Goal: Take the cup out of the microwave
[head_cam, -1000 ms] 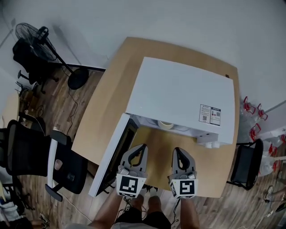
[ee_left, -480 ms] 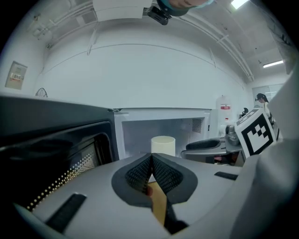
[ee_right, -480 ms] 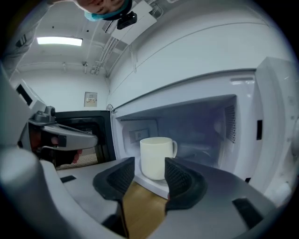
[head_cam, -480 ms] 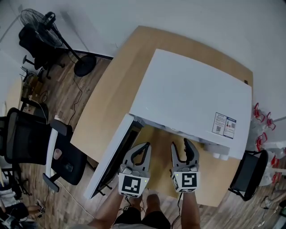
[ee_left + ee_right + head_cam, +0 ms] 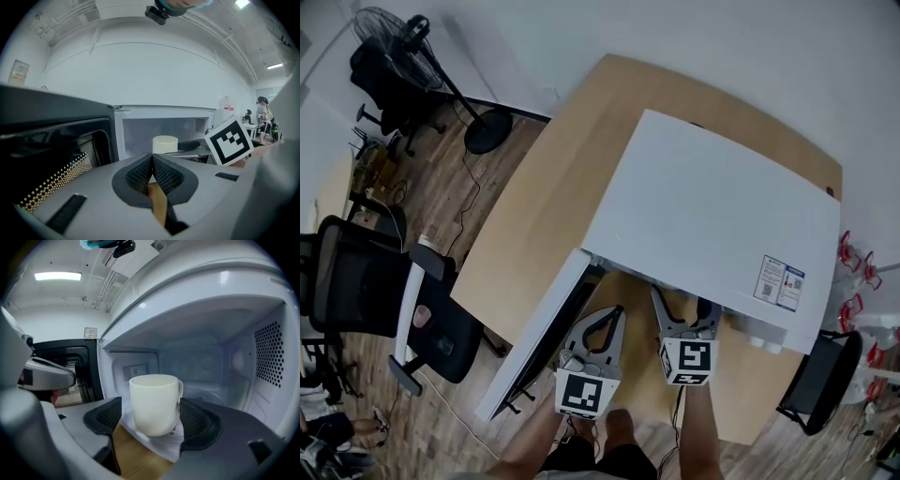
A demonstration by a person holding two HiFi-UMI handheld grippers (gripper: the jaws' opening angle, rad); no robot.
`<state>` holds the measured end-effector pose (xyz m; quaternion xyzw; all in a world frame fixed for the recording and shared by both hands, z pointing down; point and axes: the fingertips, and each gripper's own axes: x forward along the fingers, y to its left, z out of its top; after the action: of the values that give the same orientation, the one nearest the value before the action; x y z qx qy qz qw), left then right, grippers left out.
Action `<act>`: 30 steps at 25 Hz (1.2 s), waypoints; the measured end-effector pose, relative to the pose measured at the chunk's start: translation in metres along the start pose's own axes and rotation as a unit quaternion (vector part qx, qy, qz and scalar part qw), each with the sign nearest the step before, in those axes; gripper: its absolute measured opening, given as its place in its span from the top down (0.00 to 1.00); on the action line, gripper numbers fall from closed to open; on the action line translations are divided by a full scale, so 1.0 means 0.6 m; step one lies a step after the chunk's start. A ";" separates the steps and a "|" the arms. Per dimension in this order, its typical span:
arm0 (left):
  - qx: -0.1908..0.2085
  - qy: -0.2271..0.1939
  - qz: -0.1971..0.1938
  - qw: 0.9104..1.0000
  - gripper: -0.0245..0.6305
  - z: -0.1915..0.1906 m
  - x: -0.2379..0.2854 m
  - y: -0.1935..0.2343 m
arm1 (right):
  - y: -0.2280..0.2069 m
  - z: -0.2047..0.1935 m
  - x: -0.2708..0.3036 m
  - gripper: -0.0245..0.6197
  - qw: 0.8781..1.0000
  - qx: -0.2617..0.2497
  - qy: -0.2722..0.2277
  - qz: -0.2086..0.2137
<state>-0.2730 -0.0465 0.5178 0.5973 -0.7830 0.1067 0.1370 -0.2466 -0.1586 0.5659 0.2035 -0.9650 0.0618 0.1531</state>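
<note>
White glazed ceramic, by the look of it: the cup (image 5: 154,401) is standing upright near the front of the open microwave (image 5: 712,216) on the worktop (image 5: 553,178). Its mouth is facing up, its long axis is running vertical, and its handle (image 5: 180,387) is pointing right and back in the right gripper view. It is likely feeling stiff, smooth, breakable and moderately weighty; whether it is holding liquid is not showing. The right claw (image 5: 682,317), having just been opening, is gaping wide with the cup between its pads (image 5: 110,416), not pressing. Squeezing across the mid-body, clear of the handle, is looking safest. The left claw (image 5: 152,159) is sitting pinched together, empty.
</note>
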 end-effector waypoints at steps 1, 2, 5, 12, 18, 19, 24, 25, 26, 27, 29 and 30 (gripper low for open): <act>-0.001 0.000 0.001 1.000 0.93 0.000 0.001 0.001 | -0.001 -0.001 0.005 0.39 1.000 -0.001 0.002 -0.001; -0.002 0.000 0.001 1.000 0.93 0.000 0.002 0.003 | -0.002 -0.002 0.009 0.39 1.000 -0.002 0.004 -0.001; -0.003 0.002 0.003 1.000 0.93 -0.002 0.007 0.006 | -0.005 -0.003 0.019 0.39 1.000 -0.004 0.007 -0.004; -0.007 0.005 0.009 1.000 0.93 -0.004 0.010 0.019 | -0.008 -0.004 0.039 0.38 1.000 -0.008 0.016 -0.008; -0.009 0.005 0.011 1.000 0.93 -0.004 0.013 0.022 | -0.009 -0.005 0.052 0.38 1.000 -0.010 0.018 -0.007; -0.009 0.005 0.011 1.000 0.93 -0.005 0.013 0.023 | -0.008 -0.005 0.053 0.38 1.000 -0.010 0.018 -0.006; -0.006 0.006 0.009 1.000 0.93 -0.003 0.012 0.025 | -0.007 -0.006 0.053 0.38 1.000 -0.010 0.028 0.006; -0.004 0.005 0.008 1.000 0.93 -0.001 0.011 0.025 | -0.007 -0.005 0.052 0.38 1.000 -0.012 0.027 0.006; -0.003 0.005 0.007 1.000 0.93 0.000 0.011 0.024 | -0.006 -0.004 0.050 0.38 1.000 -0.012 0.027 0.006; -0.001 0.005 0.005 1.000 0.93 0.001 0.010 0.023 | -0.006 -0.003 0.048 0.38 1.000 -0.011 0.025 0.007; -0.001 0.005 0.004 1.000 0.93 0.002 0.009 0.021 | -0.004 0.000 0.042 0.38 1.000 -0.006 0.021 0.007; -0.001 0.004 0.003 1.000 0.93 0.004 0.008 0.021 | -0.004 0.003 0.038 0.38 1.000 -0.004 0.018 0.005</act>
<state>-0.2866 -0.0483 0.5173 0.5947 -0.7841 0.1090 0.1402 -0.2660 -0.1694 0.5715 0.1970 -0.9634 0.0622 0.1708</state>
